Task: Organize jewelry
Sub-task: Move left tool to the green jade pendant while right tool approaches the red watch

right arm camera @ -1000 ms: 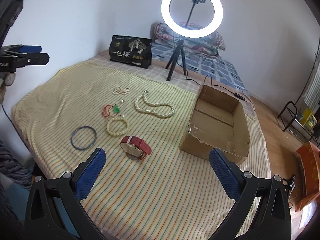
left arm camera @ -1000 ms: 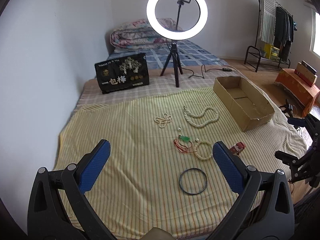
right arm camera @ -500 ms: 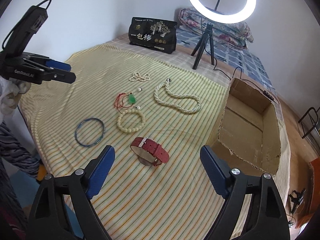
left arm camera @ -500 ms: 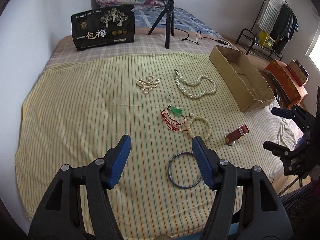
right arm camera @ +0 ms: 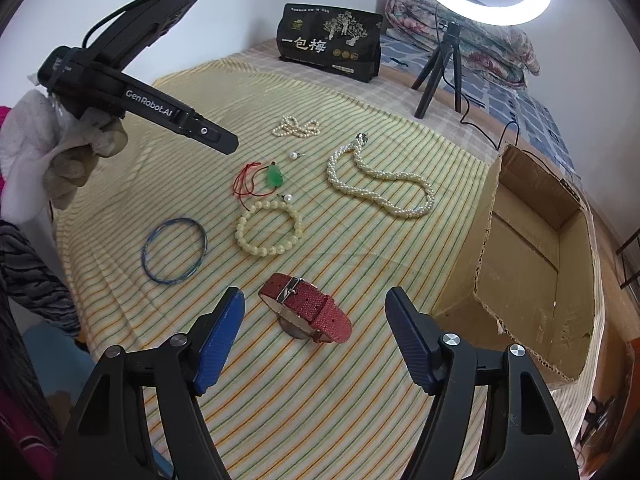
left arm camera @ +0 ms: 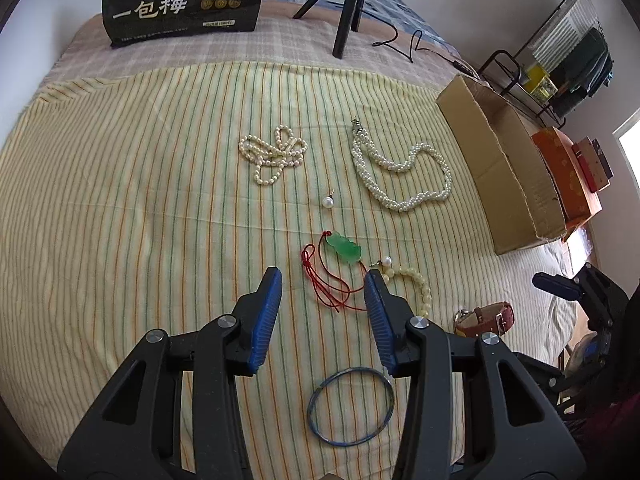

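Jewelry lies spread on a striped yellow cloth (left arm camera: 120,200). My left gripper (left arm camera: 323,280) hangs over the red cord of a green pendant (left arm camera: 344,250); its jaws are closing, the cord shows between them, and nothing is gripped. Beside its right finger lies a cream bead bracelet (left arm camera: 424,292), and a blue bangle (left arm camera: 351,406) lies under its arms. My right gripper (right arm camera: 315,296) hovers over a red watch (right arm camera: 316,310), jaws closing and apart from it. A twisted pearl necklace (right arm camera: 380,184), a small pearl strand (right arm camera: 296,127) and a pearl earring (right arm camera: 295,155) lie farther back.
An open cardboard box (right arm camera: 532,240) stands on the right edge of the cloth. A black printed bag (right arm camera: 330,46) and a ring light tripod (right arm camera: 438,68) with a cable stand behind. A gloved hand (right arm camera: 60,152) holds the left gripper. Orange boxes (left arm camera: 568,176) and a clothes rack lie beyond the bed.
Both grippers came down and tipped toward the cloth with jaws narrowing. The left moved in over the pendant cord, the right closer over the red watch. No jewelry moved.
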Available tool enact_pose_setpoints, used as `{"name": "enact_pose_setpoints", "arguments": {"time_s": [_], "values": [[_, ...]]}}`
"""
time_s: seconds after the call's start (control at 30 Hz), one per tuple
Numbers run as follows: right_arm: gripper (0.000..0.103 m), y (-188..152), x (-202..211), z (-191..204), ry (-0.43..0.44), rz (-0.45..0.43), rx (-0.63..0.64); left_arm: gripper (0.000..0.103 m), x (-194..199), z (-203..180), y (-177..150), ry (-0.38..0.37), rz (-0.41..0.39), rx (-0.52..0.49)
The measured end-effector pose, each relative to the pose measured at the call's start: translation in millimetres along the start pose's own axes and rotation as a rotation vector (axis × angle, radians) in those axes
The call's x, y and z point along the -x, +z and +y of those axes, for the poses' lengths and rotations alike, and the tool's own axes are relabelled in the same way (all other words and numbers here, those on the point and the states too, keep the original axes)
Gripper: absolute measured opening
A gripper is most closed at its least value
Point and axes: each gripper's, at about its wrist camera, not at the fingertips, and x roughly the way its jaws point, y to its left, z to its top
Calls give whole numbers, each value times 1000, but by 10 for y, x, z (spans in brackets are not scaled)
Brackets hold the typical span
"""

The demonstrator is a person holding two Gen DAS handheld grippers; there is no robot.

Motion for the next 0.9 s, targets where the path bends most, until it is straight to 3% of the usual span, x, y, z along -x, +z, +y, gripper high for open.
{"name": "enact_pose_setpoints", "arguments": {"time_s": [0.07, 0.17, 0.4, 0.9], "values": [[72, 15, -42, -30, 4, 11, -3, 44, -69, -10, 31, 0, 11, -4], [61, 31, -103, -62, -4, 32, 10, 44, -149, -31, 57, -16, 30, -1], [61, 42, -189, -70, 26, 47, 20, 44, -341, -68, 145, -6, 58, 7], [61, 14, -270, 36, 20, 77, 70, 44, -593, -301, 166, 104, 82, -148]]}}
